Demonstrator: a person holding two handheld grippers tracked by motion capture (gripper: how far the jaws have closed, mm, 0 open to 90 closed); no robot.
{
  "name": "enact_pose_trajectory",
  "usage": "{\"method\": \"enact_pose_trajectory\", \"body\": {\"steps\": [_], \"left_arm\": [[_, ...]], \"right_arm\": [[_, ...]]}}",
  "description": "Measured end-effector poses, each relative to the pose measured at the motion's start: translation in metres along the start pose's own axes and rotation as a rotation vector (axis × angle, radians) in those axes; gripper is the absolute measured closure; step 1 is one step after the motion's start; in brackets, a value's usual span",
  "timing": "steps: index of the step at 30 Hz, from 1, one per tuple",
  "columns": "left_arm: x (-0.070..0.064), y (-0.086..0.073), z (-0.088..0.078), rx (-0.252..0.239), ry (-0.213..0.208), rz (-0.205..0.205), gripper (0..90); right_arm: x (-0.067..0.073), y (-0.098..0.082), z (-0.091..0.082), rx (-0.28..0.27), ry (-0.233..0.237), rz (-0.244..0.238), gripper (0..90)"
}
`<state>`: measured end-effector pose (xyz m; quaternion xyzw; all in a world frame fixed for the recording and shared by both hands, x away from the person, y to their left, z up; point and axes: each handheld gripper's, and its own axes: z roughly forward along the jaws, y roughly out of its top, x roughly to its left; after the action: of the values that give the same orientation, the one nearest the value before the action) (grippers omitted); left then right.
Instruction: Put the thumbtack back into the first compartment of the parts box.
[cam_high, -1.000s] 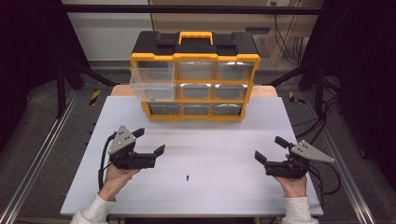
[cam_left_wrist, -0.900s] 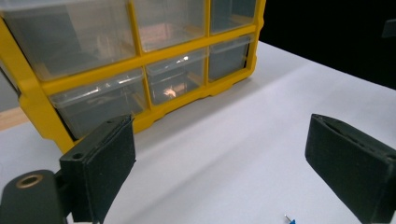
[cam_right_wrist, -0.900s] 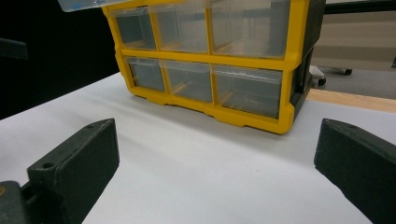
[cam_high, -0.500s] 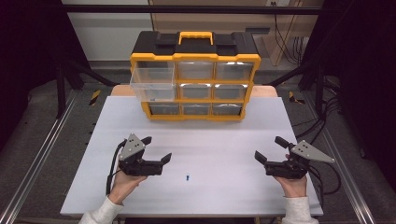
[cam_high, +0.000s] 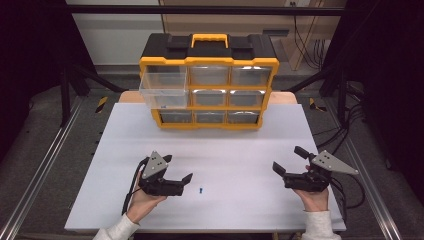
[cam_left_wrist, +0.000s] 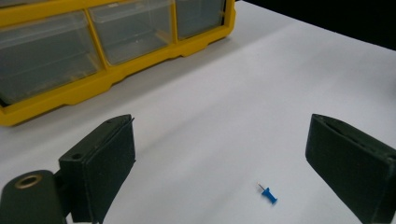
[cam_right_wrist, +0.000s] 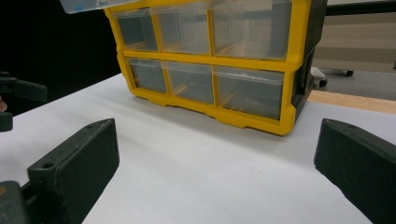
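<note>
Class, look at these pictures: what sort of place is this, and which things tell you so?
Probably a lab or workshop set up for recording. A white table stands inside a black metal frame, cables hang behind it, and a yellow drawer organiser sits on it.

No text, label, brand, number or sign can be read anywhere. The yellow drawer organizer (cam_high: 209, 82) at the far side of the bench (cam_high: 240, 205) carries no legible marking on its frame or clear drawers.
</note>
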<state>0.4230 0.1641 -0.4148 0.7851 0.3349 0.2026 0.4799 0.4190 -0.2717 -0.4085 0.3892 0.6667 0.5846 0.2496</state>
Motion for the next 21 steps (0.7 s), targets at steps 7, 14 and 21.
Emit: {"method": "enact_pose_trajectory", "body": {"steps": [7,14,21], "left_arm": [[-0.009,-0.006,0.009,0.031,-0.019,0.009,8.0],[-0.017,-0.010,0.016,0.059,-0.031,0.020,8.1],[-0.024,-0.015,0.024,0.094,-0.039,0.019,8.6]], "right_arm": [[0.000,0.000,0.000,0.001,0.002,-0.001,0.5],[0.000,0.000,0.000,-0.002,0.001,-0.005,0.5],[0.000,0.000,0.000,0.001,0.000,-0.007,0.5]]}}
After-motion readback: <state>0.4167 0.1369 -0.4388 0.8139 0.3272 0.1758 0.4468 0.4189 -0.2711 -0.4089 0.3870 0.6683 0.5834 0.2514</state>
